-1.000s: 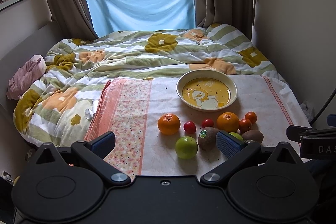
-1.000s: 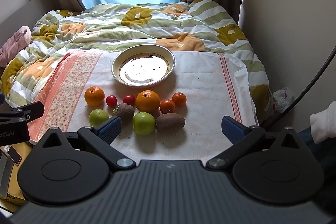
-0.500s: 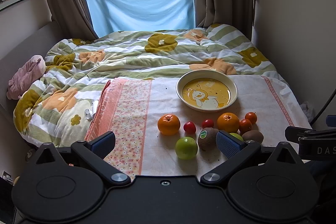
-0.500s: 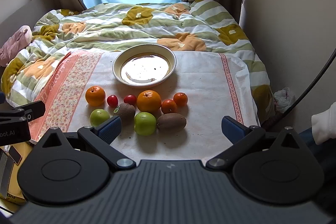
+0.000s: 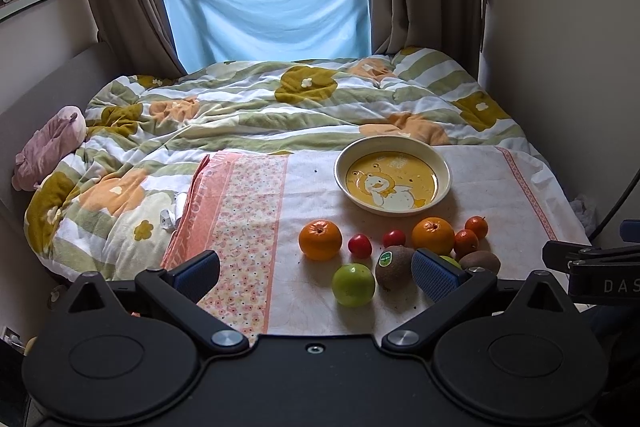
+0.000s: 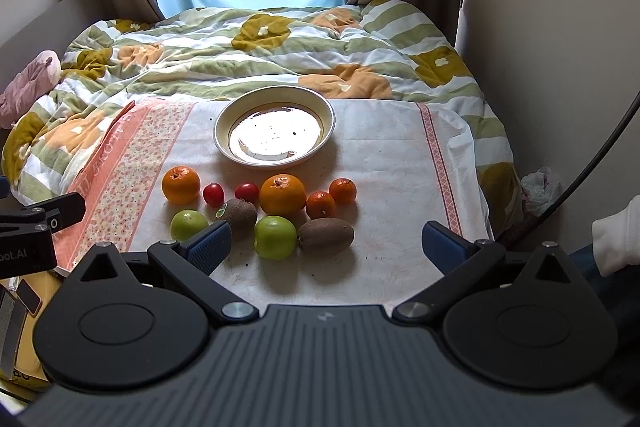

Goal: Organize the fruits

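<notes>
the fruits lie in a loose cluster on a white cloth [image 6: 392, 155] spread over the near end of the bed [image 6: 280, 39], all of them on the near side of an empty cream plate [image 6: 274, 95] that sits toward the middle of the cloth. in the row closest to the plate are an orange [image 6: 181, 184], two cherry tomatoes [image 6: 213, 194] [image 6: 247, 192], a larger orange [image 6: 283, 193] and two small tangerines [image 6: 321, 204] [image 6: 343, 190]. nearer the cloth's front edge lie a green apple [image 6: 188, 225], a stickered kiwi [image 6: 240, 213], a second green apple [image 6: 275, 237] and a plain kiwi [image 6: 326, 235] just beside it. the cloth's left edge carries a pink floral band [image 5: 240, 227].

the right gripper [image 6: 326, 247] hangs over the front edge of the cloth, jaws spread wide and holding nothing. the left gripper [image 5: 316, 271] hovers likewise, jaws wide apart and empty, its right finger [image 5: 434, 273] in front of the second apple. a white sleeve [image 6: 618, 239] shows at the right.
</notes>
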Motion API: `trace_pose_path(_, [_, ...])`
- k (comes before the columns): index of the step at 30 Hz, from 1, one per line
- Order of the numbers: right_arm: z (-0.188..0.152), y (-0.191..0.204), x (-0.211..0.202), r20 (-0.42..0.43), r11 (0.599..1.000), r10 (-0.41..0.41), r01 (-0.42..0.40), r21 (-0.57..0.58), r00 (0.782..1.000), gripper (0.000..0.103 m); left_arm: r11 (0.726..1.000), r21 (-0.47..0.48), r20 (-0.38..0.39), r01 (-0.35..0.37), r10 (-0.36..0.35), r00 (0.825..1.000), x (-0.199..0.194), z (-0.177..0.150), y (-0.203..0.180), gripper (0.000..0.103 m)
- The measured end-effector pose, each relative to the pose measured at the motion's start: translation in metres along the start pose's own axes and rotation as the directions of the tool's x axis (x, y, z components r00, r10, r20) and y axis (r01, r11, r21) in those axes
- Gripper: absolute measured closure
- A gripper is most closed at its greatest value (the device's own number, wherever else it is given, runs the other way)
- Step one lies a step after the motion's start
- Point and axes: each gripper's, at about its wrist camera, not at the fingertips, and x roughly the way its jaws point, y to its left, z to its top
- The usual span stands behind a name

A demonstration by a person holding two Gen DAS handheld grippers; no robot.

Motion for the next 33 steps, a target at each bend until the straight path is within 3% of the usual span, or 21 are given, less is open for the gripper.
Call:
trace_pose_path(27, [0.006, 0.001, -0.002, 0.015, 1.000, 0.006, -0.005, -0.013, 1.000, 0.000, 1.000, 0.013, 0.020, -0.015, 0.015, 1.000, -0.007, 0.010, -0.004, 0.000])
trace_pose_path(33, [0.008, -0.012, 0.000, 0.015, 0.997, 0.067, -0.066, -0.029, 0.998, 0.000, 1.000, 0.017, 0.007, 0.000, -0.001, 1.000, 0.002, 0.010, -0.008, 0.000])
